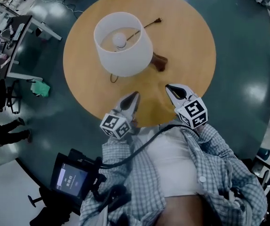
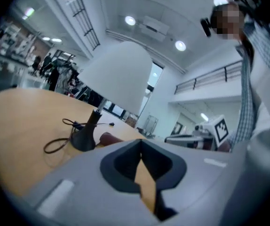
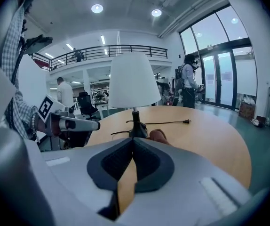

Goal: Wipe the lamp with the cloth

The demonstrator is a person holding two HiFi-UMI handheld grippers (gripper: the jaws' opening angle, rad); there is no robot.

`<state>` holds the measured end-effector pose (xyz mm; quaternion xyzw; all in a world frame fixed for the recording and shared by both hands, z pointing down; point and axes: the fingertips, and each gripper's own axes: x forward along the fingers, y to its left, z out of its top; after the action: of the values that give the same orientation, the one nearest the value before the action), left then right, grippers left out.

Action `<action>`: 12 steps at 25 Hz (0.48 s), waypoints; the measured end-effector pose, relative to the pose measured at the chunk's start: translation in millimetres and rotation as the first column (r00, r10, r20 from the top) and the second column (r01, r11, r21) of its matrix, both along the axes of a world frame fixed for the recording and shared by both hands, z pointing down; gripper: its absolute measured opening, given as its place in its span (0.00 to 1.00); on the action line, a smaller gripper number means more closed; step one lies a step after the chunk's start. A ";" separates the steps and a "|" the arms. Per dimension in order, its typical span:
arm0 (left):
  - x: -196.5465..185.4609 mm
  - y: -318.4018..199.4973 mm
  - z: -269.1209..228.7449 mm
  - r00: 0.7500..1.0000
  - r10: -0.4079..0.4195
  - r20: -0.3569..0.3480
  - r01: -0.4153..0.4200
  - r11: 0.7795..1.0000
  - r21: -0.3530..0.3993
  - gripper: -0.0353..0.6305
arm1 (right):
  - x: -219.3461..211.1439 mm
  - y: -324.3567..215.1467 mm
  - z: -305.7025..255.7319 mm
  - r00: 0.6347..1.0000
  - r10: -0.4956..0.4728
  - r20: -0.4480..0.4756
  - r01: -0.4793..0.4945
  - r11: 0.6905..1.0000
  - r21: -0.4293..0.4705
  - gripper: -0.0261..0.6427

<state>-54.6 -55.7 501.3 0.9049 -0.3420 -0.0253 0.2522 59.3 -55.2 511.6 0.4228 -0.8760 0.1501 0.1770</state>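
hovering pressed together, empty: left tool [image 1: 135, 95] and right tool [image 1: 169, 87], cloth [image 1: 159, 61] beyond them beside lamp [image 1: 123, 44]

No legible txt anywhere; small screen [image 1: 72, 180] at bottom-left shows digits too blurry to read.

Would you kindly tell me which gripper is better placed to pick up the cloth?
Right, probably. The right gripper, shut and empty, sits nearer the brown cloth, which lies right of the lamp base. The left gripper, also shut, is farther away.
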 end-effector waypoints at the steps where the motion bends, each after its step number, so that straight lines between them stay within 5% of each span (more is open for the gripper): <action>1: -2.1 -11.3 -6.1 0.995 -0.028 -0.091 0.026 0.999 -0.023 0.06 | 1.1 -10.0 -4.4 1.000 -0.008 -0.005 0.008 1.000 0.003 0.04; 3: -8.7 -30.4 -14.4 0.967 -0.081 -0.241 0.066 0.996 -0.068 0.13 | 2.1 -24.8 -11.2 1.000 -0.019 -0.011 0.019 1.000 0.011 0.04; 7: -18.8 -53.6 -29.6 0.892 -0.165 -0.421 0.125 0.985 -0.120 0.26 | 8.0 -37.9 -15.7 0.999 -0.035 -0.021 0.035 0.999 0.014 0.04; 12: -28.1 -65.6 -52.5 0.738 -0.162 -0.655 0.120 0.987 -0.109 0.41 | 10.5 -50.5 -11.7 0.997 -0.066 -0.042 0.066 0.998 -0.012 0.05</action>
<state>-82.7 -121.2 448.8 0.8007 -0.2985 -0.3527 0.3812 69.8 -105.7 499.9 0.3958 -0.8847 0.1400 0.2024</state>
